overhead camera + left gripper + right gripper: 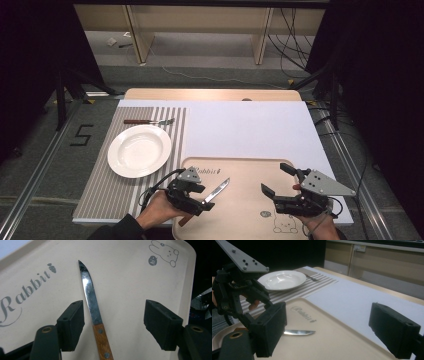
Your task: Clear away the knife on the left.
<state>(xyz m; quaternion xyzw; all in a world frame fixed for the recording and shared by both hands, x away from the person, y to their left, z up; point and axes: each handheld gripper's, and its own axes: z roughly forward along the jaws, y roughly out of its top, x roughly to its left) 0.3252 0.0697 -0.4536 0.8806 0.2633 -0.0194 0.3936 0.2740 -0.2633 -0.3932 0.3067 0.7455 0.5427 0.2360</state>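
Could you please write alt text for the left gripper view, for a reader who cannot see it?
A knife with a wooden handle and serrated steel blade lies on a beige tray, between the open black jaws of the left gripper, nearer one jaw than the other. The tray is printed with the word Rabbit and a small rabbit drawing.

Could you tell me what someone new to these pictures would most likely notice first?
Probably the steel-bladed knife with a wooden handle, lying on the beige tray printed with a rabbit, between the open jaws of the left gripper. Next, the round white plate on the striped grey placemat at the left, a fork beyond it. The right gripper hovers open over the tray.
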